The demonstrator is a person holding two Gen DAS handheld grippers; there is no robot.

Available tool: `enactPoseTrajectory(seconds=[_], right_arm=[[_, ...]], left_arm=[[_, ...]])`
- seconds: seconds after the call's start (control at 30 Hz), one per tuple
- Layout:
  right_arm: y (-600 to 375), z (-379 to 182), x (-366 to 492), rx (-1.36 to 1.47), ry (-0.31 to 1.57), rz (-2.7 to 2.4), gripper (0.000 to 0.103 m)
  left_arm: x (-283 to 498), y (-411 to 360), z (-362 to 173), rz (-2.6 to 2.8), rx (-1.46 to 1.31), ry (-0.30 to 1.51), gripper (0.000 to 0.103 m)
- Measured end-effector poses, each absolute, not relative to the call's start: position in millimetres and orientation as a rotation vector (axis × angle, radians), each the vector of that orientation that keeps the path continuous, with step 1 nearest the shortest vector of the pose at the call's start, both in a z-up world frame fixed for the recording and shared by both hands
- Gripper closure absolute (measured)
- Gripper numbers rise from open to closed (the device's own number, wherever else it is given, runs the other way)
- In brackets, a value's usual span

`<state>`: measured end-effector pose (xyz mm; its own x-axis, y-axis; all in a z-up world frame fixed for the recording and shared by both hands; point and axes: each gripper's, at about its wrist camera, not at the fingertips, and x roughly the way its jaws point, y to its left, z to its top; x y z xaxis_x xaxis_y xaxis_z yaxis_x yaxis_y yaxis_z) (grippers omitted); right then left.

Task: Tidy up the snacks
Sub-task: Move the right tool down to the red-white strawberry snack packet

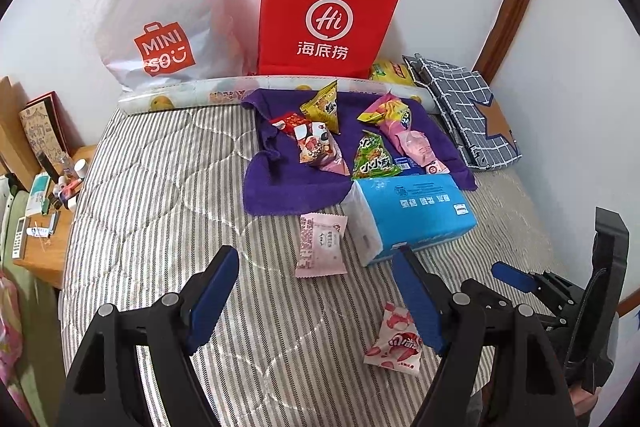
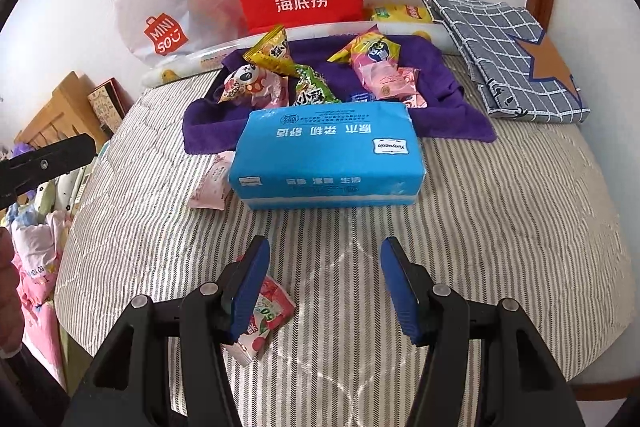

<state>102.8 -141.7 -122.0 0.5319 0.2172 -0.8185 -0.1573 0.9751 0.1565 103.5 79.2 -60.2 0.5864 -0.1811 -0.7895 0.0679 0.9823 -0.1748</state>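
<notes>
Both grippers' fingers (image 2: 256, 283) stand spread, empty; you're approaching the strawberry candy packet (image 2: 266, 315) — shift the right gripper (image 2: 325, 287) left, then pinch.

Bed (image 1: 160, 187) layout: towel (image 1: 276, 187) mid-bed with most snack packs (image 1: 320, 147) on it. Tissue pack (image 2: 328, 155) lies just in front of the towel, one flat sachet (image 1: 320, 243) touching its left side. Nearer me, a lone snack packet (image 1: 396, 343) on the bed (partly behind a finger of my right tool (image 2: 324, 287)). Two bags (image 1: 328, 15) stand against the wall behind the towel, folded cloth (image 2: 512, 63) to its right, desk (image 1: 52, 227) left of the bed.
</notes>
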Motion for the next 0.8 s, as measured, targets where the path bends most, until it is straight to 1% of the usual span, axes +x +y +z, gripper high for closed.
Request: enactPoseTrajectory(seconds=[0.53, 0.73, 0.8], right_arm=[[-113, -151, 96, 0.056, 1.063, 0.334, 0.045], [-97, -161, 88, 0.017, 1.086, 0.41, 0.04], [-91, -162, 82, -0.007, 1.082, 0.442, 0.032]], left_arm=[[99, 95, -68, -0.132, -0.143, 0.945, 0.026], [97, 97, -71, -0.138, -0.145, 0.948, 0.026], [96, 97, -72, -0.142, -0.145, 0.95, 0.026]])
